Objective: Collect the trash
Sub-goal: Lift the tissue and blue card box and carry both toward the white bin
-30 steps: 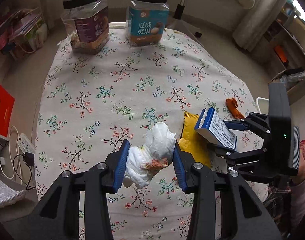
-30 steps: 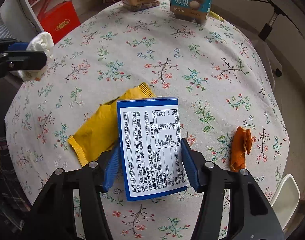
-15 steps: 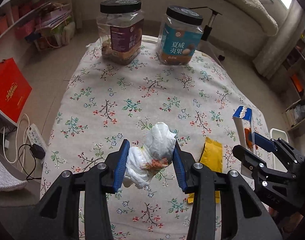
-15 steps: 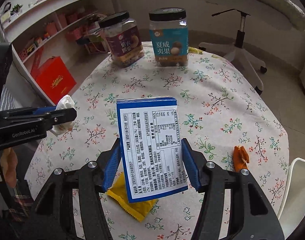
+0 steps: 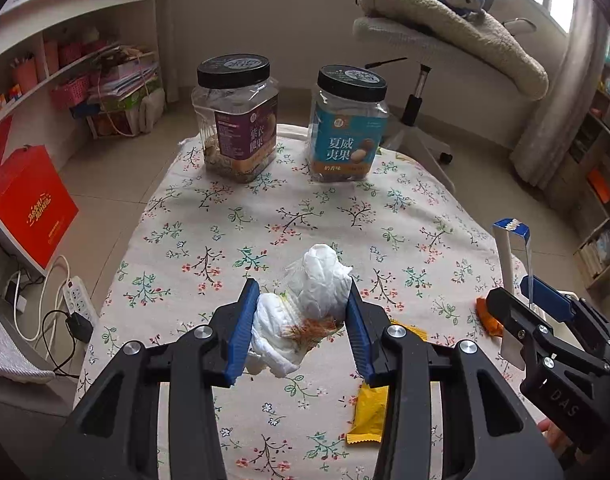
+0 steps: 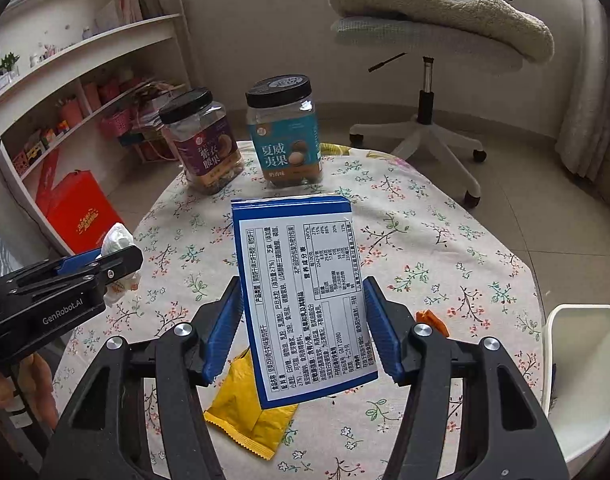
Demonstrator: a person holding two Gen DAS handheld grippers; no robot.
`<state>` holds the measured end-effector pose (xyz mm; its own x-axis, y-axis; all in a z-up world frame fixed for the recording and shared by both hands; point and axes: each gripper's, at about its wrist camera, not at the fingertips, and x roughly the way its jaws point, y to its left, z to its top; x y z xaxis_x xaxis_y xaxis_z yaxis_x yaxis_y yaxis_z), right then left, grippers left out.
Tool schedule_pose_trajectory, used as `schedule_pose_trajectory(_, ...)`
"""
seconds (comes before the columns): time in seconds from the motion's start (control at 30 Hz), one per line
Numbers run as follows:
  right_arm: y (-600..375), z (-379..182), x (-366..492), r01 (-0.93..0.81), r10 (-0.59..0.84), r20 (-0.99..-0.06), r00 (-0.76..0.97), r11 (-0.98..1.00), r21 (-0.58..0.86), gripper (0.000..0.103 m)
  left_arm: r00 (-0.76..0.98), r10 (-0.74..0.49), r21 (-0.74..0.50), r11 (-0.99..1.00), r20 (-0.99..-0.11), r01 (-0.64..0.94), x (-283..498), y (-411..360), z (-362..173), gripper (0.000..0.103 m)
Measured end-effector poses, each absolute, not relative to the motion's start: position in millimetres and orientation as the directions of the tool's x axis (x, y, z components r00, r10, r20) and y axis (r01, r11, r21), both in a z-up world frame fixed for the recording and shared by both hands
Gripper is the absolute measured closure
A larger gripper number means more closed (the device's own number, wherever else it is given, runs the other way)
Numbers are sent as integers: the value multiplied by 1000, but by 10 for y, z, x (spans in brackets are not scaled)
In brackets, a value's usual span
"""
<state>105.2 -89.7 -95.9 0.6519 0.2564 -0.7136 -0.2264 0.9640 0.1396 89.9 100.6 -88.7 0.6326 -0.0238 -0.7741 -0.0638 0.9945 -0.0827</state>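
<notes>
My left gripper (image 5: 301, 328) is shut on a crumpled white tissue wad (image 5: 305, 308) with an orange-brown stain, held above the near part of the floral table (image 5: 289, 216). My right gripper (image 6: 301, 332) is shut on a blue and white carton (image 6: 305, 300), held upright above the table; the carton also shows edge-on in the left wrist view (image 5: 509, 256). A yellow wrapper (image 6: 245, 408) lies on the cloth under the carton. An orange peel piece (image 6: 433, 320) lies near the table's right edge. The tissue wad shows at the left of the right wrist view (image 6: 119, 240).
Two black-lidded snack jars, purple-labelled (image 5: 237, 120) and blue-labelled (image 5: 347, 124), stand at the table's far edge. A white bin (image 6: 581, 384) stands at the right by the table. A swivel chair (image 6: 429, 32), shelves (image 6: 85, 92) and a red bag (image 5: 25, 204) surround the table.
Both grippers have risen and pulled back from the table, each keeping its load. The view has tilted up, so the jars, chair and shelves now show more fully.
</notes>
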Motion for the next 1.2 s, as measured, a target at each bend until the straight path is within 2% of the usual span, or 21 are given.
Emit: schedule_pose_trajectory(1.2,-2015,-720,774,-3,125,-677,725,984,179,45,678,-118,-75,993,-726,92,786,-26,-663,61)
